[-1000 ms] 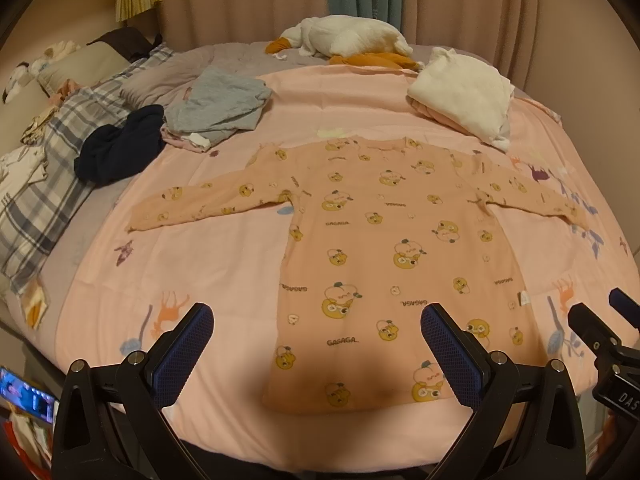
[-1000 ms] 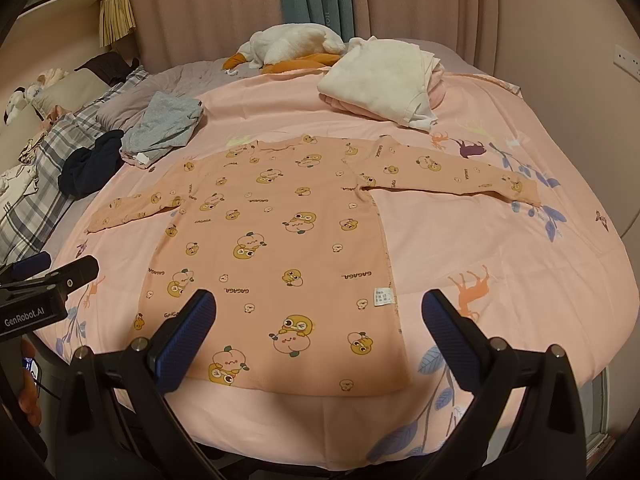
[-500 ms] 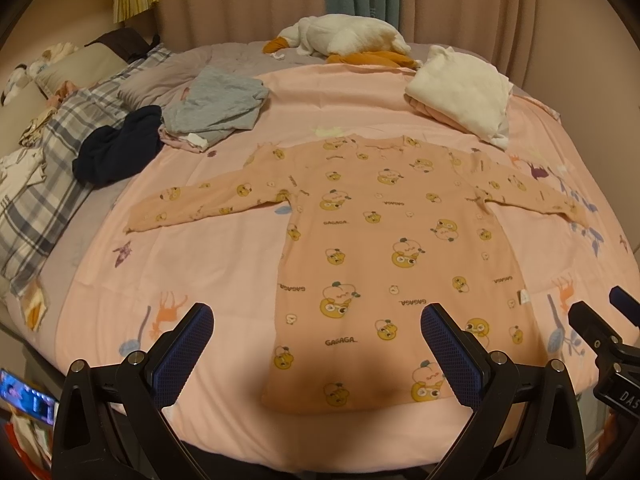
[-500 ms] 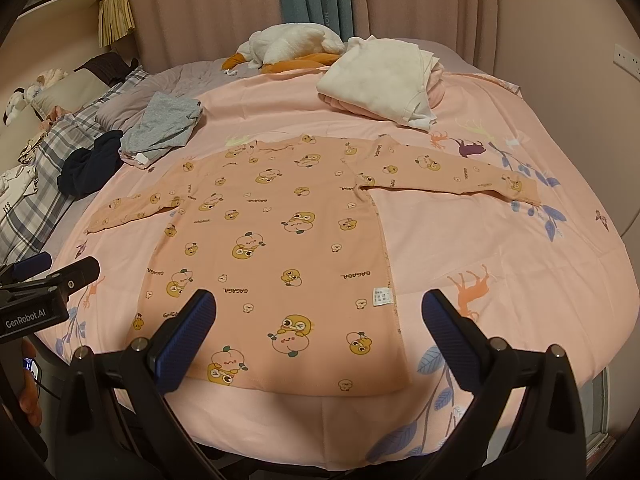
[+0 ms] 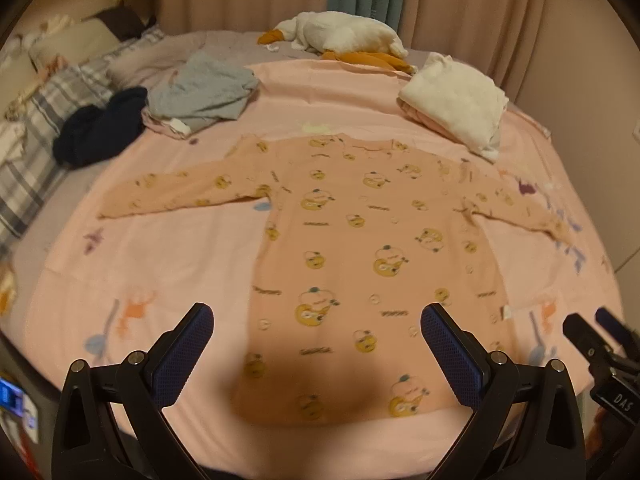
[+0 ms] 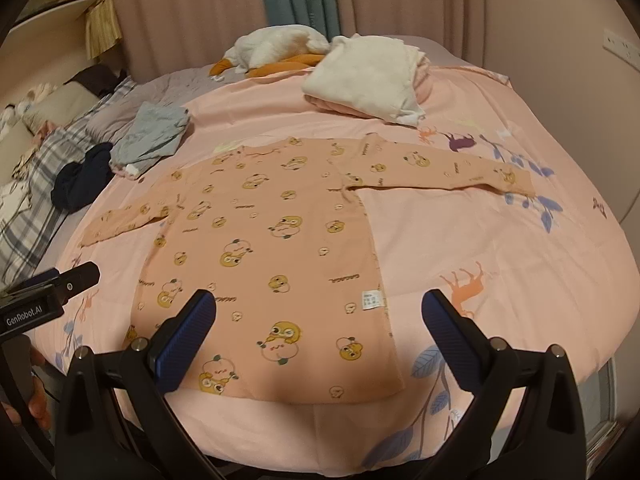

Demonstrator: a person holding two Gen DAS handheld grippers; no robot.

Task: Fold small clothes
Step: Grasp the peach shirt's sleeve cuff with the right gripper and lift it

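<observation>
We see a bed (image 6: 500, 240) covered with a pink sheet printed with animals and leaves. Spread flat on that sheet, near its front edge, lies a peach long-sleeved shirt (image 5: 360, 248) patterned with small yellow cartoon figures, both sleeves stretched out to the sides and its hem toward us. A white care tag (image 6: 370, 299) shows at its side seam.

Behind the shirt, a folded cream garment (image 6: 372, 76) rests on the sheet, and beyond it a white plush goose (image 5: 340, 34) with orange feet lies by the curtains. To the left, a crumpled grey garment (image 5: 204, 94) sits just beside a dark navy one (image 5: 98, 130), both next to a plaid pillow (image 5: 44, 120).

Our left gripper (image 5: 316, 354) hovers above the shirt's hem, its jaws spread wide and holding nothing. Our right gripper (image 6: 318, 344) hovers likewise over the hem's other end, jaws wide apart and empty. Neither touches the cloth.
</observation>
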